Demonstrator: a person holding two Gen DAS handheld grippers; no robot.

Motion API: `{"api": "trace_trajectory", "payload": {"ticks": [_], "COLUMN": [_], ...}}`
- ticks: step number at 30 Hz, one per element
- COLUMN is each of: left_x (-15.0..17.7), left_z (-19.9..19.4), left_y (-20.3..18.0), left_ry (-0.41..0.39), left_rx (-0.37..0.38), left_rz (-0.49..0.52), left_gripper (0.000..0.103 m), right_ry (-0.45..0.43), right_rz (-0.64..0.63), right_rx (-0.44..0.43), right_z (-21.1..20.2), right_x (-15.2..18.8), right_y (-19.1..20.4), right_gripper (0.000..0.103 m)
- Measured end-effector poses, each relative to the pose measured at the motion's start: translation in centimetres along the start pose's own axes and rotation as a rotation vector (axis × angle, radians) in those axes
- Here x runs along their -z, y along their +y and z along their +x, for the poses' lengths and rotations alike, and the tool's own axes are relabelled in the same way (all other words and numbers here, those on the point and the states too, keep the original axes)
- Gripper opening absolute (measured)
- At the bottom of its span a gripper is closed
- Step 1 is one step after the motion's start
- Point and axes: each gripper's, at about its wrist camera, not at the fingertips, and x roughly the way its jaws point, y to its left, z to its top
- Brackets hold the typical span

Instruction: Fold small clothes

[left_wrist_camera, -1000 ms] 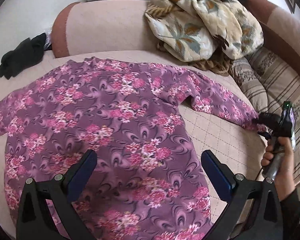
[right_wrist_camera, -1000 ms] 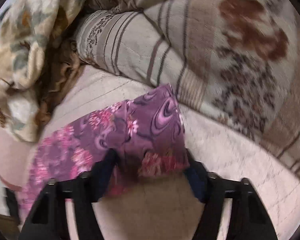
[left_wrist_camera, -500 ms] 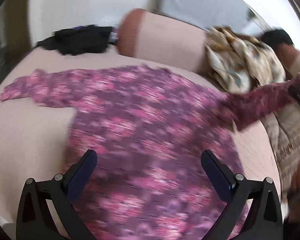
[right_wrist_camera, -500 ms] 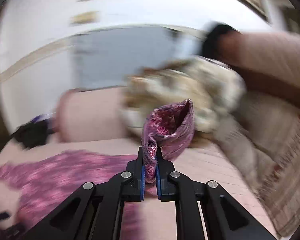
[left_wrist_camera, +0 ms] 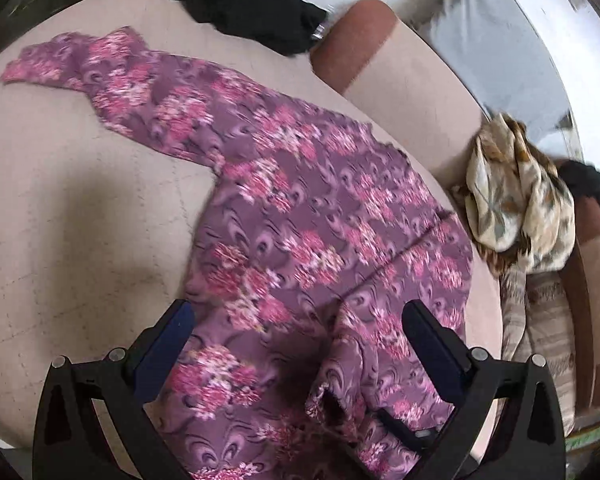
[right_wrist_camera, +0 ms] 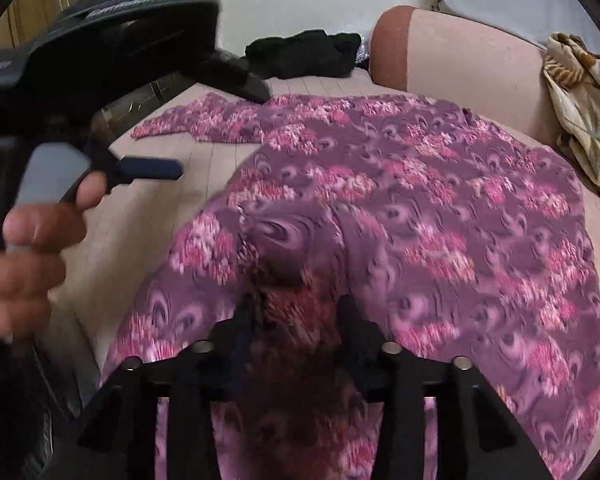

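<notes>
Right claw [right_wrist_camera: 296, 316] is opening over the folded sleeve cuff [right_wrist_camera: 276, 248] of the purple top [left_wrist_camera: 300, 216]; left claw [left_wrist_camera: 296, 344] gapes empty (soft, light, floppy: pinch cuffs or hems)

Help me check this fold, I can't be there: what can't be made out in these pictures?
- Right tongs, opening: motion blur hides whether the pads touch the sleeve cuff.
- Purple floral top: hem cut off by the bottom edge in both wrist views.
- Left tongs: open, empty.
</notes>
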Motion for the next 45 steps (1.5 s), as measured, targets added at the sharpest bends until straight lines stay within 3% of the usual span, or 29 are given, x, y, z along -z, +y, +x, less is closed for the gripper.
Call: {"api": "trace_trajectory", "payload": {"ticks": [3, 6, 8, 10, 14, 16, 17, 18, 20, 23, 26, 27, 29, 31, 33, 35, 38, 40, 42, 45], "left_x": [0.7, 1.8, 2.8, 3.7, 5.0, 5.1, 5.0, 4.8, 4.5, 4.5, 4.4, 4.2, 3.7, 3.0, 2.5, 2.5, 3.4, 3.7, 3.7, 3.7], "left_z": [0.5, 1.1, 2.1, 3.0, 4.8, 4.8, 4.6, 4.3, 3.8, 3.0, 2.4, 2.2, 1.4, 0.0, -1.1, -0.2, 3.2, 4.8, 5.0, 4.6], "left_y": [-1.3, -2.2, -3.4, -4.4, -4.9, -4.8, -4.6, -4.4, -3.9, -3.7, -3.8, -3.8, -3.5, -3.2, -2.9, -2.4, -1.7, -1.0, -1.0, -1.8], "left_ry": [0.019, 0.055, 0.101, 0.124, 0.152, 0.147, 0.143, 0.138, 0.131, 0.102, 0.1, 0.107, 0.12, 0.111, 0.086, 0.124, 0.242, 0.307, 0.319, 0.302], "left_rx": [-0.016, 0.022, 0.03, -0.01, -0.071, -0.086, -0.083, -0.08, -0.071, -0.079, -0.056, -0.038, 0.01, 0.058, 0.05, 0.026, -0.045, -0.067, -0.069, -0.094], "left_rz": [0.057, 0.073, 0.114, 0.16, 0.169, 0.16, 0.148, 0.131, 0.093, 0.09, 0.083, 0.073, 0.04, 0.01, 0.015, 0.013, 0.023, 0.023, 0.028, 0.067], "left_gripper": [0.103, 0.103, 0.099, 0.078, 0.045, 0.025, 0.02, 0.004, 0.003, 0.003, 0.003, 0.003, 0.003, 0.003, 0.003, 0.003, 0.003, 0.003, 0.005, 0.005], "right_ry": [-0.053, -0.114, -0.152, -0.161, -0.1, -0.072, -0.059, -0.052, -0.06, -0.042, -0.084, -0.088, -0.102, -0.144, -0.204, -0.23, -0.163, -0.126, -0.159, -0.139], "right_rz": [0.073, 0.278, 0.415, 0.567, 0.802, 0.829, 0.871, 0.917, 0.996, 1.059, 1.071, 1.069, 1.072, 1.088, 1.078, 1.058, 1.086, 1.175, 1.216, 1.127], "right_rx": [0.006, -0.033, 0.01, 0.047, 0.041, 0.088, 0.068, 0.035, -0.028, -0.034, -0.064, -0.068, -0.074, -0.081, -0.071, -0.05, -0.009, -0.061, -0.102, -0.032], "right_z": [-3.1, -6.1, -7.3, -7.4, -3.8, -2.2, -1.5, -1.0, -0.4, 1.2, 1.6, 1.8, 1.5, 0.3, -2.1, -3.8, -2.2, -0.3, -0.3, -0.7], "right_x": [0.1, 0.1, -0.6, -1.4, -2.1, -2.3, -2.0, -1.5, -0.1, 0.6, 0.2, -0.1, 0.0, 0.1, -0.1, -0.1, 1.2, 3.1, 3.8, 2.1], "right_y": [-2.9, -9.3, -14.2, -18.9, -28.2, -30.8, -31.9, -32.8, -33.6, -34.5, -35.3, -35.6, -35.9, -35.7, -35.7, -35.8, -37.2, -38.6, -39.0, -38.2], "right_gripper": [0.069, 0.069, 0.069, 0.068, 0.038, 0.037, 0.036, 0.036, 0.036, 0.036, 0.038, 0.033, 0.009, 0.009, 0.009, 0.009, 0.009, 0.009, 0.009, 0.009]}}
